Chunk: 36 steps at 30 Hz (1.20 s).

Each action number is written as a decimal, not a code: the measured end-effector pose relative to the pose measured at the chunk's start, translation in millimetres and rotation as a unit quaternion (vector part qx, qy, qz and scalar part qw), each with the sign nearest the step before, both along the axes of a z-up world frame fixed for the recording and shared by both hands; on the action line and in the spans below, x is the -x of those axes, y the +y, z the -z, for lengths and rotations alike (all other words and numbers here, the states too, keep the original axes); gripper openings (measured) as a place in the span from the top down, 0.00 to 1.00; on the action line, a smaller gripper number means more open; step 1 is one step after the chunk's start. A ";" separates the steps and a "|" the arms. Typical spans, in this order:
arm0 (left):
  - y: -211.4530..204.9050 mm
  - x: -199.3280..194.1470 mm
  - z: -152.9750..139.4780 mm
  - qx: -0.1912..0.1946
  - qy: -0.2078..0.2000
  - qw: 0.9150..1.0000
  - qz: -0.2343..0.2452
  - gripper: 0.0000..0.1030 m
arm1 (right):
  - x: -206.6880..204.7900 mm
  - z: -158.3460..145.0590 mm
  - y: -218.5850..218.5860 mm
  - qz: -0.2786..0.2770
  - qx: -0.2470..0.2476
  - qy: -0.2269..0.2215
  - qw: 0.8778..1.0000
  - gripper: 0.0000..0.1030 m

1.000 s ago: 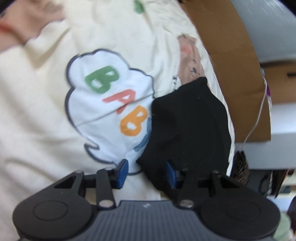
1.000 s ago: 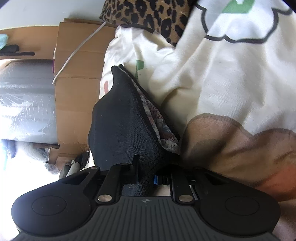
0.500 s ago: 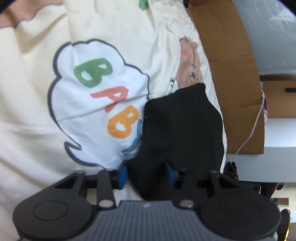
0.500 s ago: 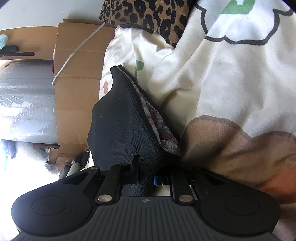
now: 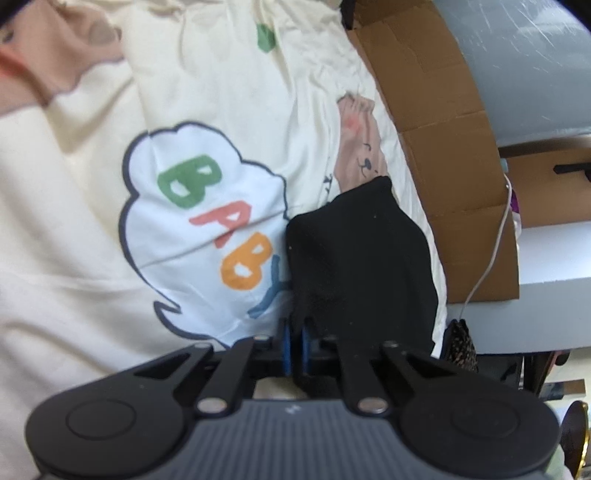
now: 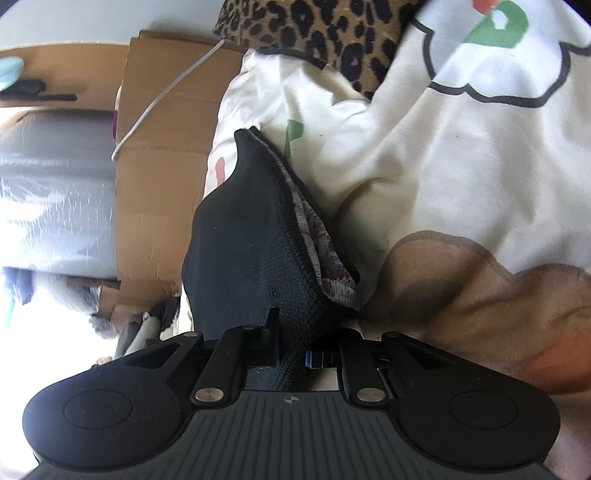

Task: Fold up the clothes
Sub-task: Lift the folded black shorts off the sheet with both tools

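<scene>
We hold a black knit garment [image 5: 362,266] between our two grippers, above a cream blanket [image 5: 74,258] that fills most of both views. In the left wrist view the left gripper [image 5: 294,345] sits at 6 o'clock with its blue pads [image 5: 284,343] drawn close together, pinching the near edge of the black cloth; the rest of the garment spreads away from the pads toward 1 o'clock. To its 9 o'clock lies a white cloud patch printed with the coloured letters BABY [image 5: 207,236], the garment covering part of the last letter. A pinkish printed figure [image 5: 360,147] on the blanket shows just beyond the garment's far tip at 12 o'clock. Brown cardboard [image 5: 443,147] stands along the blanket's edge from 12 to 3 o'clock, with a white cable [image 5: 487,254] running down its face.

In the right wrist view the right gripper [image 6: 291,350] is also at 6 o'clock, its fingers narrowed onto a bunched fold of the same black garment [image 6: 251,251], which rises from the jaws toward 12 o'clock to a pointed tip. A strip of mottled grey and reddish fabric [image 6: 325,258] shows along the garment's right edge; we cannot tell whether it is a lining or a separate piece. At 12 o'clock a leopard-print cushion [image 6: 314,26] rests beside the blanket [image 6: 443,166], and the cardboard [image 6: 159,177] stands at 10 o'clock. A brown printed shape [image 6: 461,277] on the blanket lies at 4 o'clock.
</scene>
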State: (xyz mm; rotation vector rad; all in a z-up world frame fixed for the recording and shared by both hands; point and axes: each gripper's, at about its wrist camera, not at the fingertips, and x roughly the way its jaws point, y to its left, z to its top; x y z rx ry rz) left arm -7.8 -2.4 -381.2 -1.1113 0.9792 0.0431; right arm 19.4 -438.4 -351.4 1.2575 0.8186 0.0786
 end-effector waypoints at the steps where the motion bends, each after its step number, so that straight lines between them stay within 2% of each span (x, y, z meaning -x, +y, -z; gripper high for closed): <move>1: 0.7 1.0 -4.3 -0.005 -0.001 1.000 0.004 0.94 | 0.6 -2.3 0.9 -0.004 0.003 0.000 1.000 0.90; 9: 15.1 17.4 -29.2 -0.041 0.003 0.999 0.025 0.95 | 11.8 -18.3 10.2 -0.045 0.017 0.005 0.999 0.91; 14: 13.0 34.9 -39.2 -0.060 0.025 0.997 0.036 0.95 | 19.7 -27.6 15.1 -0.093 0.051 0.013 0.994 0.91; 19: 6.1 58.9 -47.8 -0.073 0.050 0.995 0.049 0.95 | 28.6 -38.2 13.3 -0.115 0.073 0.016 0.991 0.91; 22: -1.2 69.3 -50.1 -0.094 0.066 0.991 0.067 0.95 | 34.5 -40.7 12.4 -0.128 0.078 0.016 0.989 0.91; 26: -6.3 80.1 -52.8 -0.103 0.079 0.988 0.080 0.95 | 39.7 -45.7 9.3 -0.122 0.089 0.009 0.989 0.91; 32: -29.7 89.0 -52.4 -0.108 0.089 0.980 0.138 0.95 | 38.2 -63.9 2.6 -0.110 0.127 -0.019 0.986 0.91; 36: -41.3 91.4 -51.6 -0.098 0.089 0.978 0.160 0.94 | 29.7 -72.2 -8.6 -0.104 0.144 -0.026 0.984 0.91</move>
